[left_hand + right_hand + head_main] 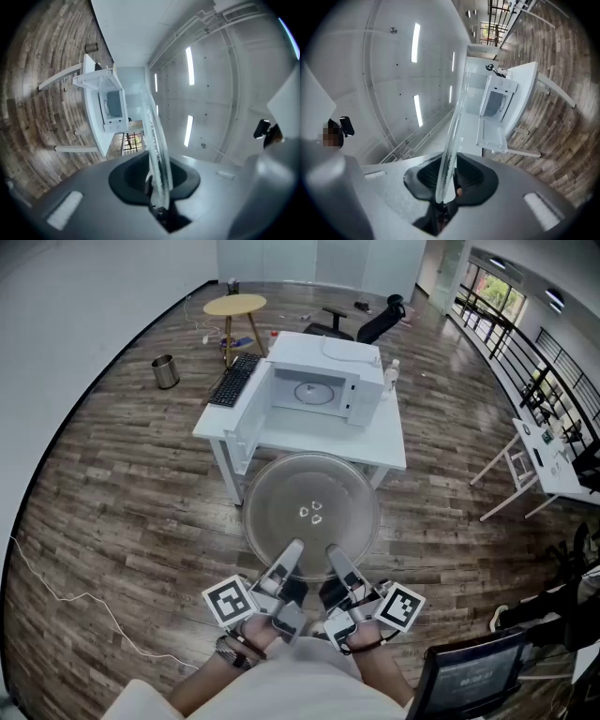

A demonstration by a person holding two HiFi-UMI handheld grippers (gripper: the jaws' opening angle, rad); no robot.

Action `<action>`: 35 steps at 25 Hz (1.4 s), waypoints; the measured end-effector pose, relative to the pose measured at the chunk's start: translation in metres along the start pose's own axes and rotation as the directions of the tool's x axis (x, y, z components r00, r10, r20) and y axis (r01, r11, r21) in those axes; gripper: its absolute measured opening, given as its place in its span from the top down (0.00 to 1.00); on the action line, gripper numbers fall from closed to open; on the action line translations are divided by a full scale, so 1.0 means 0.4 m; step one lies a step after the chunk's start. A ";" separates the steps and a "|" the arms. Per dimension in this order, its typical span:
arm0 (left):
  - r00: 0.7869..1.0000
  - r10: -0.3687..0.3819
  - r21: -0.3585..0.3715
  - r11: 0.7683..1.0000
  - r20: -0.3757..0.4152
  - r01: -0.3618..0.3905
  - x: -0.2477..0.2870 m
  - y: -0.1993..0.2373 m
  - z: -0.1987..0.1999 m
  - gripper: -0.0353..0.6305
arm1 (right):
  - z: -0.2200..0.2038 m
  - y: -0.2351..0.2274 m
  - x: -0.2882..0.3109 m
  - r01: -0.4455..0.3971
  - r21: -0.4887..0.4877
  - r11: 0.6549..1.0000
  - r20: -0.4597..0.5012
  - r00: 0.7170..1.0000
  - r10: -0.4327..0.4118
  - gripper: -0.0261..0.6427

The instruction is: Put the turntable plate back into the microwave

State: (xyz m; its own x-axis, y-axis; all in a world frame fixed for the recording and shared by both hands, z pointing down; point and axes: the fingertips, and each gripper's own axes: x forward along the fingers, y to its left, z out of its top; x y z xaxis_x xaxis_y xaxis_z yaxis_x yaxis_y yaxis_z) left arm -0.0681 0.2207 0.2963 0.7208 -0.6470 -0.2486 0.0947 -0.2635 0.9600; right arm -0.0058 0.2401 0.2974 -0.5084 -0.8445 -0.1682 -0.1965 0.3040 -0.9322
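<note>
Microwave (323,390) mouth faces the person, open. Door (251,413) swung out on the left, sticks toward the person and walls off that side. Bottle (391,378) just right of microwave on table (394,451), tight there. Keyboard (232,381) on table's left, behind door. Straight-in lane from table front to the mouth is free. Wide plate (312,507) spans that lane, overlaps table's front edge. Chair (469,676) close at lower right.

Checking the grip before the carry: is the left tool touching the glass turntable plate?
Touching. The left gripper view shows the left tool closed on the edge of the glass turntable plate, the rim pinched between its jaws.
</note>
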 end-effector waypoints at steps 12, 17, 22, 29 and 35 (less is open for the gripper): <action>0.999 0.019 -0.008 1.000 -0.034 -0.019 -0.022 0.025 0.024 0.86 | -0.030 -0.017 0.017 0.036 -0.004 0.999 0.017 0.999 -0.036 0.86; 0.999 0.037 -0.015 0.999 -0.026 -0.037 0.001 0.048 0.055 0.86 | -0.020 -0.047 0.051 0.052 0.014 0.999 0.025 0.998 -0.052 0.86; 0.999 0.053 0.009 0.999 -0.001 -0.053 0.050 0.072 0.103 0.86 | 0.018 -0.080 0.110 0.041 0.025 0.999 0.025 0.999 -0.042 0.86; 0.995 0.046 0.027 0.998 0.085 -0.048 0.147 0.098 0.171 0.86 | 0.112 -0.105 0.211 0.018 0.000 1.000 0.014 1.000 -0.018 0.86; 0.996 0.036 0.042 0.998 0.085 -0.039 0.274 0.107 0.199 0.86 | 0.225 -0.135 0.267 0.009 0.000 1.000 0.023 1.000 -0.009 0.86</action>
State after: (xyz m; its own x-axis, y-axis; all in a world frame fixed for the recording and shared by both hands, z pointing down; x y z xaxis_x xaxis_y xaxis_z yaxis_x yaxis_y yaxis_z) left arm -0.0397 0.0815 0.3000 0.6631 -0.7142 -0.2242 0.0372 -0.2677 0.9628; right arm 0.0259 0.0939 0.3008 -0.4871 -0.8571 -0.1675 -0.2007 0.2965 -0.9337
